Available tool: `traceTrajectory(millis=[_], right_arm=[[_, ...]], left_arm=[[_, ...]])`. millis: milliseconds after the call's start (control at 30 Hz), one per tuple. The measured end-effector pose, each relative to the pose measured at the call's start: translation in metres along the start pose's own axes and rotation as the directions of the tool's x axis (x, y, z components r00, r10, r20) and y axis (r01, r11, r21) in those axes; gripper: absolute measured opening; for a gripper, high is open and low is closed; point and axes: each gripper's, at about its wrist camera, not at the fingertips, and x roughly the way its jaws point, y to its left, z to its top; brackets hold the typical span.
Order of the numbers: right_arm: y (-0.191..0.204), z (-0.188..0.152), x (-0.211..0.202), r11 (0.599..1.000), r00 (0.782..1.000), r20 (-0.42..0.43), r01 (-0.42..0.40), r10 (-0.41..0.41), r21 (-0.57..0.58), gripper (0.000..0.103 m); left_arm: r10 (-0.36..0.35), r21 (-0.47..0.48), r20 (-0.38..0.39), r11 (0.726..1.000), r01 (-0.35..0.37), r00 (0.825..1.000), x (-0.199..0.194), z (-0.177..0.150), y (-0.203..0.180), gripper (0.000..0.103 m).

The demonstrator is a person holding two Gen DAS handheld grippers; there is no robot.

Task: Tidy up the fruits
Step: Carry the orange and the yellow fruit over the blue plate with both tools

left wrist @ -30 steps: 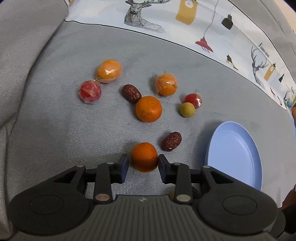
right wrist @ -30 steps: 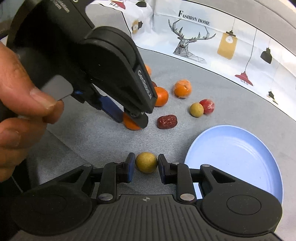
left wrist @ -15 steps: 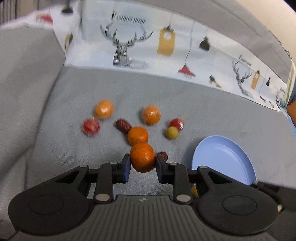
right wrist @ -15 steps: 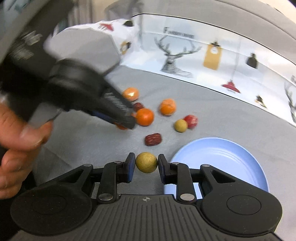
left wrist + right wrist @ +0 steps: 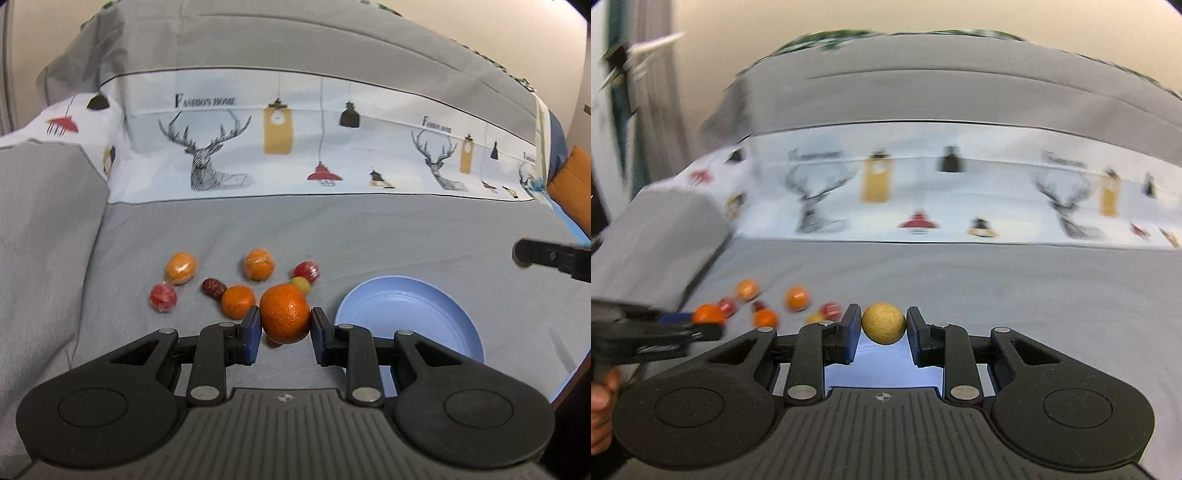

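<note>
My left gripper (image 5: 283,332) is shut on an orange mandarin (image 5: 284,318) and holds it above the grey cloth. My right gripper (image 5: 882,332) is shut on a small yellow-green round fruit (image 5: 883,323), held over the blue plate (image 5: 882,373). The plate (image 5: 408,330) lies to the right of the left gripper. Loose on the cloth are a mandarin (image 5: 238,301), two wrapped orange fruits (image 5: 181,267) (image 5: 259,264), two wrapped red fruits (image 5: 162,297) (image 5: 306,270), a dark red date (image 5: 214,288) and a yellow-green fruit (image 5: 300,283).
The right gripper's tip (image 5: 546,255) shows at the right edge of the left wrist view. The left gripper with its mandarin (image 5: 708,314) shows at the left of the blurred right wrist view. A printed deer-pattern cloth band (image 5: 295,147) runs behind the fruits.
Both grippers have lifted with their fruits and tilted up, so the views show more of the background. The right gripper has moved over the plate.
</note>
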Motion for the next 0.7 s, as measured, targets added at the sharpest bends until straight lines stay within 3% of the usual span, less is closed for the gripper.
traceTrajectory(millis=[200,467,600,700], right_arm=[[-0.024,-0.015,0.014,0.995,0.999,-0.034,0.044,-0.041,0.084,0.028],[-0.013,-0.012,0.029,0.998,0.999,-0.047,0.028,-0.025,0.061,0.028],[-0.003,0.008,0.034,1.0,1.0,-0.016,-0.017,0.017,-0.016,0.028],[0.0,0.014,0.048,0.997,1.0,-0.012,-0.012,0.011,-0.074,0.028]], left_arm=[[-0.022,0.024,-0.002,0.999,0.022,1.0,-0.002,0.005,-0.02,0.031],[-0.034,0.14,-0.048,0.989,0.04,0.998,0.009,0.003,-0.046,0.031],[-0.031,0.264,-0.021,0.964,0.036,0.999,0.011,0.022,-0.067,0.031],[-0.053,0.285,0.001,0.957,0.05,0.999,0.021,0.027,-0.078,0.031]])
